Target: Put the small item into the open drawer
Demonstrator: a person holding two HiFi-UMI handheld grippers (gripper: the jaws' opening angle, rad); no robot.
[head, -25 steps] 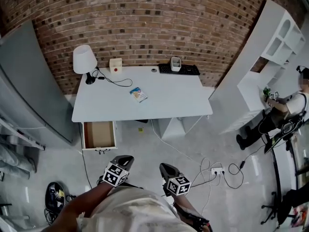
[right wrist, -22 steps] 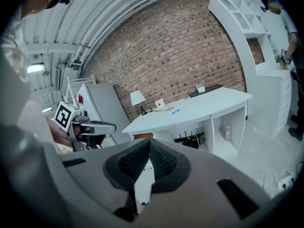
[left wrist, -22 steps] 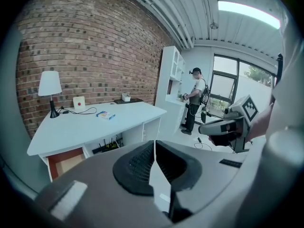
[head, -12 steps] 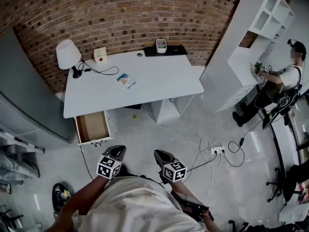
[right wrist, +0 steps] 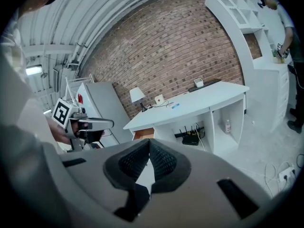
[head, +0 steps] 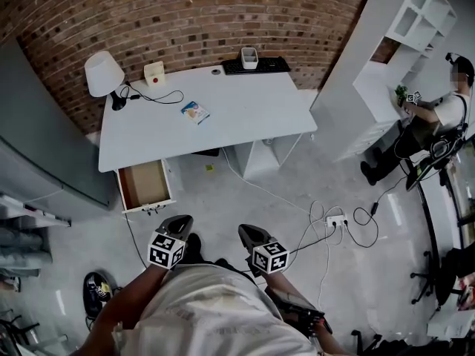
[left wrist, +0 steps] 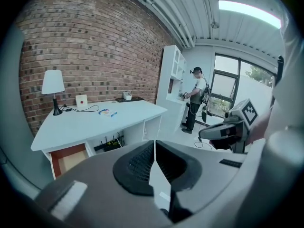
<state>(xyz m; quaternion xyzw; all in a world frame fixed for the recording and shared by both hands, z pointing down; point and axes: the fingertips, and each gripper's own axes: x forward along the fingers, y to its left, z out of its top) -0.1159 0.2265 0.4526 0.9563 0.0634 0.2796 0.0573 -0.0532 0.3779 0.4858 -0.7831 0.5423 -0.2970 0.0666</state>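
One small flat bluish packet (head: 194, 112).

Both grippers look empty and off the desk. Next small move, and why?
Probably step toward the desk and open one gripper. The left gripper and right gripper are shut, empty and well short of it. The small item lies on the desktop, and the drawer already stands open.

Head view, as I see it from my station. Desk (head: 245, 121) stands against the brick wall (head: 185, 13) at 12 o'clock. On the desk: lamp (head: 102, 71) at 10 o'clock, box with red button (head: 154, 71) at 11, keyboard (head: 271, 66) and cup (head: 249, 56) at 1. Shelf unit (head: 401, 43) at 2; person (head: 434, 121) at 3. Power strip (head: 335, 220) on the floor at 5.
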